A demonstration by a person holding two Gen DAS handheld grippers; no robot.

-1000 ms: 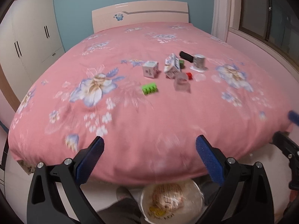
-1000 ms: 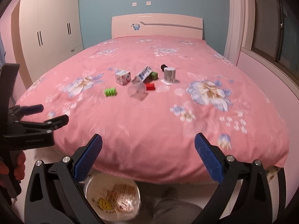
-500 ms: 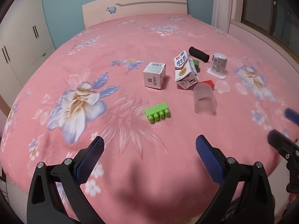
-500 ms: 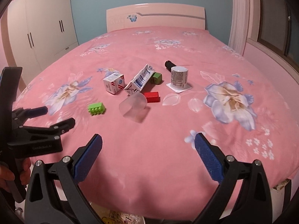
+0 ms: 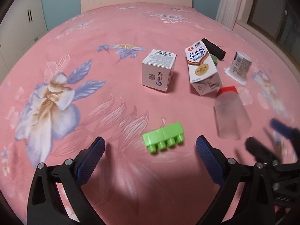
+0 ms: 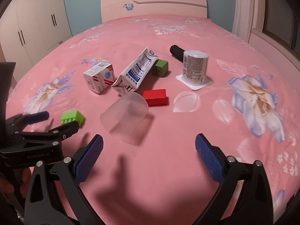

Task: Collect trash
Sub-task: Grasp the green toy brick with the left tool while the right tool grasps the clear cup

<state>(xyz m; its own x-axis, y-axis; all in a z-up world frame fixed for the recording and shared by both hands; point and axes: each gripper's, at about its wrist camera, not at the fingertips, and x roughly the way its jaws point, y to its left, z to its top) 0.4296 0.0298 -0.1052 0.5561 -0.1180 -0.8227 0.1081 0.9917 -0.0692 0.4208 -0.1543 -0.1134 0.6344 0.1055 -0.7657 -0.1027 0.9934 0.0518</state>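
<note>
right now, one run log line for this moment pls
phase: approach | left gripper: open, over green toothed block | right gripper: open, near clear cup on its side | held: nothing

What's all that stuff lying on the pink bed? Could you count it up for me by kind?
Cartons and boxes: 2, a tipped white milk carton and a small white cardboard box.
Cups: 2, a clear plastic cup on its side and an upside-down printed yogurt cup.
Toy blocks: 3, light green, red, dark green.
Black cylinder: 1.
Total: 8.
</note>
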